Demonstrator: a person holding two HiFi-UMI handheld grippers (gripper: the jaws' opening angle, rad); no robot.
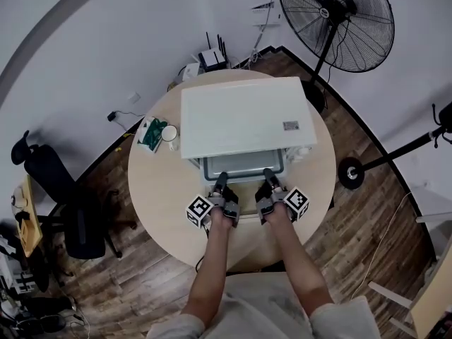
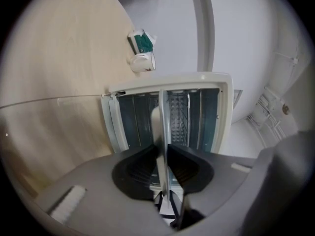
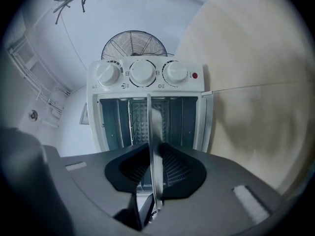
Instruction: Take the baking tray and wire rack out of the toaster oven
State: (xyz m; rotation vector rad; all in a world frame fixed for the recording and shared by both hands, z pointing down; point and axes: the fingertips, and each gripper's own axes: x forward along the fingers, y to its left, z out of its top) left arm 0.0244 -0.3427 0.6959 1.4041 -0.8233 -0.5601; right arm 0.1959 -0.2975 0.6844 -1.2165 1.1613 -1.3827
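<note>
on a round pale wooden table point(image 1: 159, 203) stood a boxy white toaster oven point(image 1: 244, 115), filling the middle of the head view, its open front facing the lower edge of the frame. a thin grey metal baking tray point(image 1: 244, 164) stuck out of that front towards the person.

the left gripper point(image 1: 221, 182) sat at the tray's near edge, left of centre, and the right gripper point(image 1: 268, 179) at the same edge, right of centre, each held in a bare hand. both gripper views were rolled on their sides. in the left gripper view, the left gripper point(image 2: 162, 156) had its dark fingers pressed together on the baking tray point(image 2: 163, 113), which ran edge-on as a bright vertical line up to the oven's opening. in the right gripper view, the right gripper point(image 3: 155, 156) was likewise clamped on the tray's rim point(image 3: 149, 117).

inside the cavity a metal wire grid point(image 3: 139, 118) showed just beside the tray's line; whether it rested on the tray i could not tell. three round white knobs point(image 3: 141, 73) lined the top of the right gripper view.

a white mug point(image 1: 169, 134) and a green-and-white packet point(image 1: 150, 134) lay on the table left of the oven. a black standing fan point(image 1: 337, 20) filled the upper right of the head view, and a black office chair point(image 1: 56, 189) stood at far left.
</note>
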